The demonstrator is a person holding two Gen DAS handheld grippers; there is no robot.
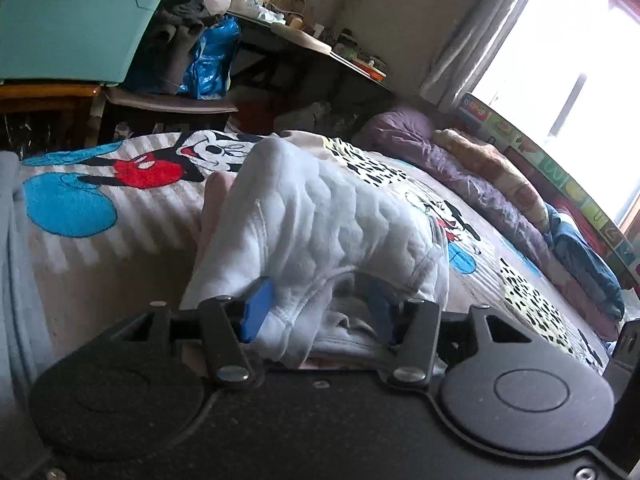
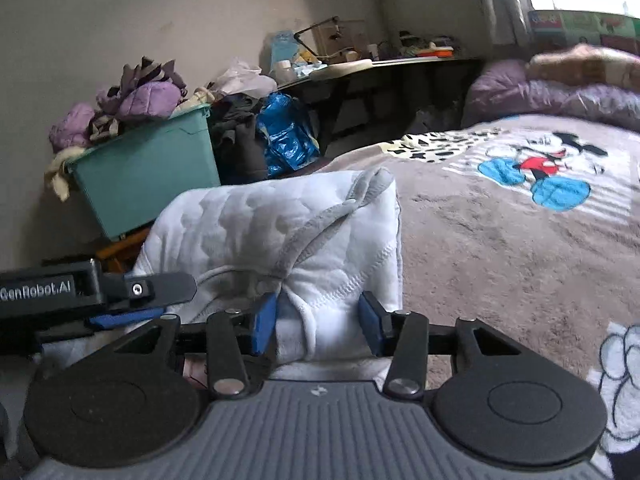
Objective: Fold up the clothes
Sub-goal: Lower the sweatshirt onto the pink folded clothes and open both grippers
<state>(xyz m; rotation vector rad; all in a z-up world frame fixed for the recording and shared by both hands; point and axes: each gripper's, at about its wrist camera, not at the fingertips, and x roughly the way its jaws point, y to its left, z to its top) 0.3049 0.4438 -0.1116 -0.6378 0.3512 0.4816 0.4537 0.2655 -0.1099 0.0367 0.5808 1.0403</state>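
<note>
A white quilted garment (image 1: 320, 216) stood bunched at frame centre above a cartoon-print blanket (image 1: 132, 216) on the bed, its grey drawstring (image 2: 320, 224) trailing down the folds. The left tool (image 1: 316, 312) and the right tool (image 2: 318, 322) each held it, blue pads part-closed around thick cloth. A teal bin (image 2: 152, 172) sat upper left, beside a blue bag (image 2: 286, 136).
</note>
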